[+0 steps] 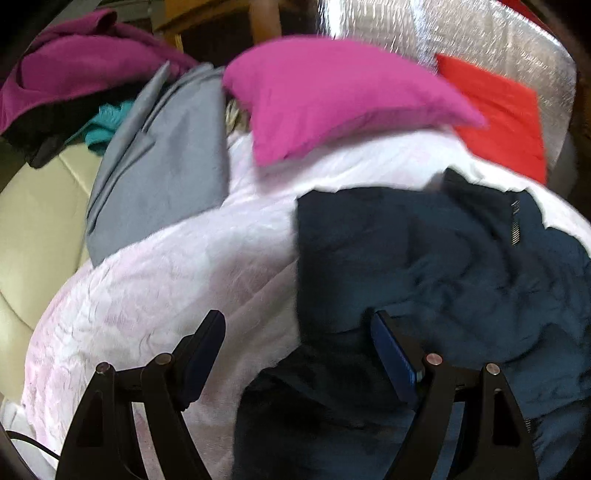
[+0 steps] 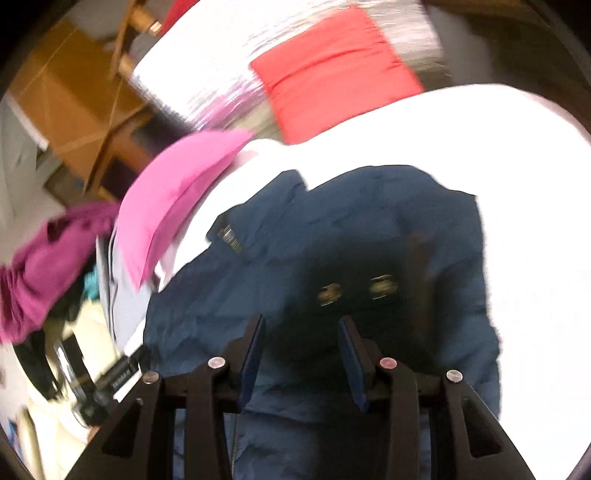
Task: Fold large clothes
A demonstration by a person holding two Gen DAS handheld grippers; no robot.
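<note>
A dark blue jacket (image 1: 424, 266) lies crumpled on a white quilted cover (image 1: 166, 280); it also shows in the right wrist view (image 2: 351, 236), with a zipper and two metal snaps. My left gripper (image 1: 297, 332) is open, its jaws wide apart, hovering over the jacket's left edge where it meets the white cover. My right gripper (image 2: 301, 338) is open above the middle of the jacket, holding nothing. Both views are blurred by motion.
A folded pink garment (image 1: 332, 96) and a folded grey one (image 1: 162, 162) lie on the cover beyond the jacket. A red cloth (image 1: 506, 114) lies on a silver foil sheet (image 1: 461, 33). A magenta garment (image 1: 74, 62) sits heaped at far left. A cream cushion (image 1: 33, 221) borders the cover.
</note>
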